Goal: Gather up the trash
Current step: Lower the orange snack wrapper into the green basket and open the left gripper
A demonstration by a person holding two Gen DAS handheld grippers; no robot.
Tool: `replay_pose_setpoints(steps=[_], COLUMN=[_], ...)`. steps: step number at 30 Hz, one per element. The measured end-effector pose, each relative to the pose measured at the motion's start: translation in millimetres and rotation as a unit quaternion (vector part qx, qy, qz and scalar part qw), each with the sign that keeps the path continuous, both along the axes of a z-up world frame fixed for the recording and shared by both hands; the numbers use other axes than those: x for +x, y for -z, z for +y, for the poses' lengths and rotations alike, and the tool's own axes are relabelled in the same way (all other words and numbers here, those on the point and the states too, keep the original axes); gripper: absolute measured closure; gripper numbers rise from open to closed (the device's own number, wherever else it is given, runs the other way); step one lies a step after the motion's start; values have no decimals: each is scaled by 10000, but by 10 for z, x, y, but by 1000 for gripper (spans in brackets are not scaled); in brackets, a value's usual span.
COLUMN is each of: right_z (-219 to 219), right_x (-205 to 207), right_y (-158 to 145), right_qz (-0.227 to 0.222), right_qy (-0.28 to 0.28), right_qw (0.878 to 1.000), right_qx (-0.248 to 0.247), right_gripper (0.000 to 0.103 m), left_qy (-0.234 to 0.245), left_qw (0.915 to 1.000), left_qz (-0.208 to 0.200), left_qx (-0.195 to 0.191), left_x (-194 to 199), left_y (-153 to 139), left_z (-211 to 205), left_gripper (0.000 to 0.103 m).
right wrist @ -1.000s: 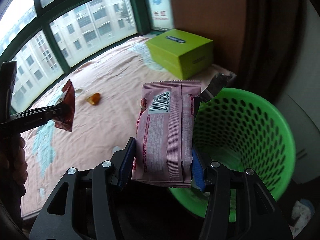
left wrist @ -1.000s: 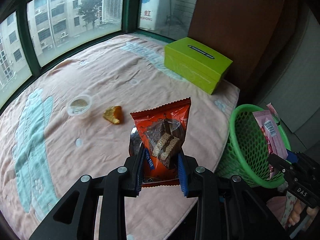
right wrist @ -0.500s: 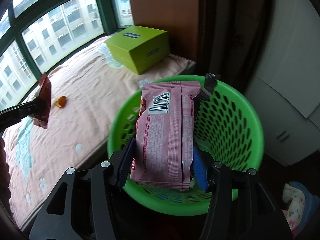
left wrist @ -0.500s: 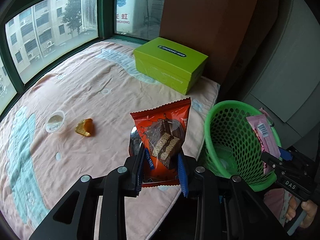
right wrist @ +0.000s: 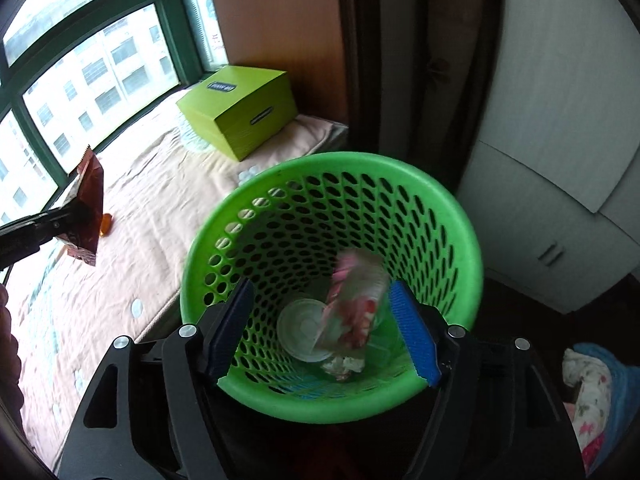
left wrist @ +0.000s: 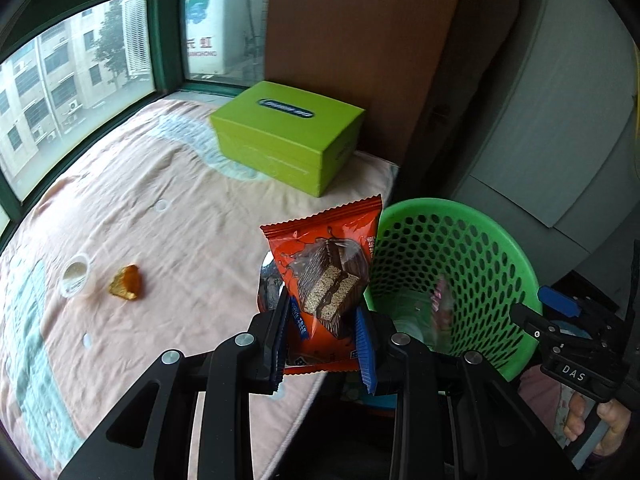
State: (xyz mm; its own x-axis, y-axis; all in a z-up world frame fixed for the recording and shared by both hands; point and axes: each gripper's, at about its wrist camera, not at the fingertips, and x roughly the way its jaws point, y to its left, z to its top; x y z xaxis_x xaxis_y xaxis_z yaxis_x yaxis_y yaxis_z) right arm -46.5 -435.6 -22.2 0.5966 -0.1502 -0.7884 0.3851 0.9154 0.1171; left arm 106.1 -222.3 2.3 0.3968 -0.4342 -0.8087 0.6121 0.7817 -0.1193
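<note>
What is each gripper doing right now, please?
Left gripper: closed on the orange snack wrapper.
Right gripper: open, empty, over the green basket.

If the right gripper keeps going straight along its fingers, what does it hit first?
Probably the pink wrapper inside the green basket. The right gripper is open above the rim, pointing down inside; depth is unclear.

"das" on right tool (left wrist: 575, 374), green box (left wrist: 288, 140) label unreadable
</note>
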Motion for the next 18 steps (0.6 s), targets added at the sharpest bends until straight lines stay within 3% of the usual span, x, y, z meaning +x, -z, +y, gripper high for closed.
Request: replay_pose_setpoints(steps=[18], right_z=[-310], right_x=[-319], right_y=[-70], right_qz=[-134], right_qy=[501], right_qw=[9987], right_qx=[14], right_gripper=[25], left_qy=[685], left_qw=[9972], left_qz=[284], left_qx=[11], left_x=[-228], left_y=[139], left_z=[-789], left_gripper=[72])
